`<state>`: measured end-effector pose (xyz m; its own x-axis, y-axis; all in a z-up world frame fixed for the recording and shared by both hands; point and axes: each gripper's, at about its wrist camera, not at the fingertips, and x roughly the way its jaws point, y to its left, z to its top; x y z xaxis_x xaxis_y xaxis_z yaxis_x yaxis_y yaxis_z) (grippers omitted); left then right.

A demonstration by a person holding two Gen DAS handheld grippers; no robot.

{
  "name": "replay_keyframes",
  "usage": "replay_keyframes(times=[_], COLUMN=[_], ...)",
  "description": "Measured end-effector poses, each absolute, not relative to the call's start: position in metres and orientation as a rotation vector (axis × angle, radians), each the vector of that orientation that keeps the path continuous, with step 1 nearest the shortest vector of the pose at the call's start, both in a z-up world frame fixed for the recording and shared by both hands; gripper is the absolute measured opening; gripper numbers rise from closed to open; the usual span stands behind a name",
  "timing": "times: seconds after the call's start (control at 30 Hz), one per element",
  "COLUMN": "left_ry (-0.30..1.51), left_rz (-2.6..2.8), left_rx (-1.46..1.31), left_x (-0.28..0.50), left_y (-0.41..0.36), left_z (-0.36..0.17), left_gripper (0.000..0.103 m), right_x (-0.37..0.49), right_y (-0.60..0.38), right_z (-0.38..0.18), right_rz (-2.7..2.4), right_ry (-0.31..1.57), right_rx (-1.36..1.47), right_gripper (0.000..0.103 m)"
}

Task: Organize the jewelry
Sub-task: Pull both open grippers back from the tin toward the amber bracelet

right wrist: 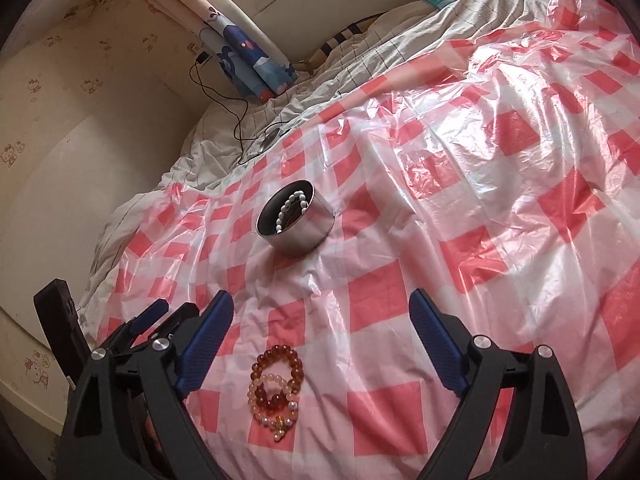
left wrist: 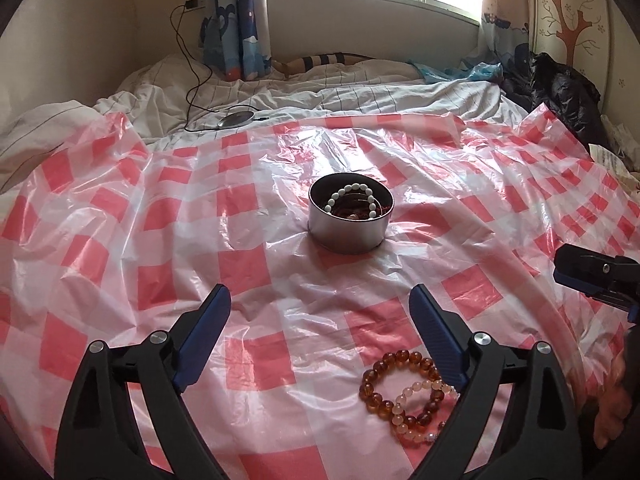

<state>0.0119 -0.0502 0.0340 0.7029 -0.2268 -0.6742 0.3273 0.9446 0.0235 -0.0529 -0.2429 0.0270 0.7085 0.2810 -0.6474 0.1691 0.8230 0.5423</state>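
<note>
A slippery checked sheet (left wrist: 248, 272) covers the bed. Both the left gripper (left wrist: 320, 316) and right gripper (right wrist: 322, 320) stand spread and empty; bracelets (right wrist: 276, 388) lie tangled near them, the tin (left wrist: 351, 230) further away. Lifting one bracelet may drag the others.

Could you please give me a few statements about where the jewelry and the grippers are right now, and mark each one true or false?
1. A white bead bracelet lies inside the round metal tin. True.
2. The amber bead bracelet is in the tin. False: it lies on the checked plastic sheet, overlapping a pale bead bracelet.
3. The left gripper is open with nothing between its fingers. True.
4. The right gripper is clamped on a bracelet. False: it is open and holds nothing.
5. The tin has a lid on. False: it is open on top.
</note>
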Motion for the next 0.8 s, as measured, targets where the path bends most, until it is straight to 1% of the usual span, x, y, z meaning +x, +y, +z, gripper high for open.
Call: replay_keyframes(times=[0.1,0.13,0.17,0.2,0.37,0.8], left_ry=[0.721,0.724,0.727,0.73,0.77,0.726], left_rz=[-0.294,-0.29,-0.288,-0.289,-0.284,-0.302], left_rx=[0.161,0.166,0.17,0.172,0.221,0.294], left_x=[0.002,-0.001,-0.003,-0.004,-0.001,-0.003], left_y=[-0.047,-0.046,-0.045,-0.044,-0.047,-0.066], left_z=[0.031,0.029,0.026,0.024,0.005,0.0], left_gripper=[0.087,0.087,0.087,0.088,0.088,0.088], right_x=[-0.065,-0.067,-0.068,-0.067,-0.054,-0.043], right_y=[-0.238,-0.238,-0.236,-0.234,-0.23,-0.229], right_z=[0.027,0.028,0.029,0.029,0.016,0.003], right_rz=[0.065,0.074,0.086,0.082,0.059,0.062], right_ry=[0.781,0.767,0.747,0.738,0.787,0.838], right_rx=[0.609,0.617,0.611,0.596,0.564,0.555], right_gripper=[0.088,0.089,0.093,0.093,0.093,0.093])
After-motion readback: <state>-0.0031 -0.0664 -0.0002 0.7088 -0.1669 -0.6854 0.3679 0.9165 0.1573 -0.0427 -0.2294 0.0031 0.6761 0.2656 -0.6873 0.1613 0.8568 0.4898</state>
